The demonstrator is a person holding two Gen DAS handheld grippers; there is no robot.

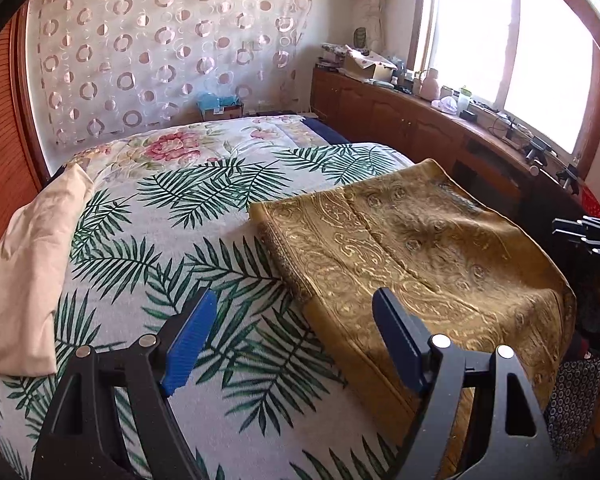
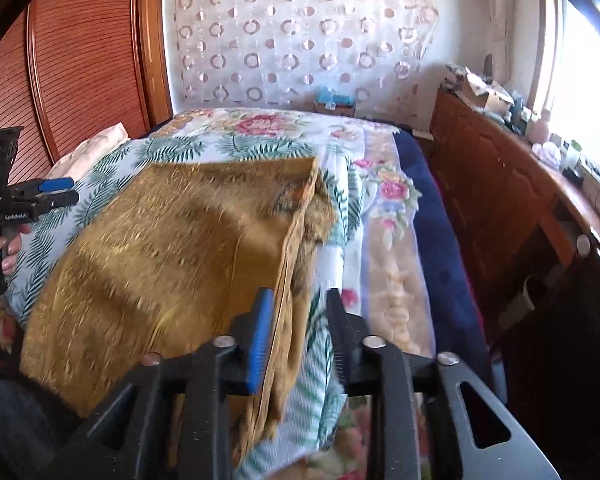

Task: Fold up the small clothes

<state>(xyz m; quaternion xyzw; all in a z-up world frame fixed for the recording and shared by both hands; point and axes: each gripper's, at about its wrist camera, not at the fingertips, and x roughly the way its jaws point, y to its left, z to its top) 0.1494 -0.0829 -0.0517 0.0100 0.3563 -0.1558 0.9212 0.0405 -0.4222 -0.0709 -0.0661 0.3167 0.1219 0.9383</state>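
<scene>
Gold cloth (image 1: 412,256) lies half-folded at bed's (image 1: 204,216) near right corner, long axis running away from you toward far edge. Your right claw (image 2: 296,344) straddles its right folded edge, part open, pads not visibly pressing. Your left claw (image 1: 292,340) is wide, empty, over bedspread just left of cloth. Right hand nearer; left must reach rightward.

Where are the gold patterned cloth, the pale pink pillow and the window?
Gold patterned cloth (image 1: 420,248): left wrist view, its middle.
Pale pink pillow (image 1: 32,264): left wrist view, its middle.
Window (image 1: 540,60): left wrist view, bright pane.
</scene>
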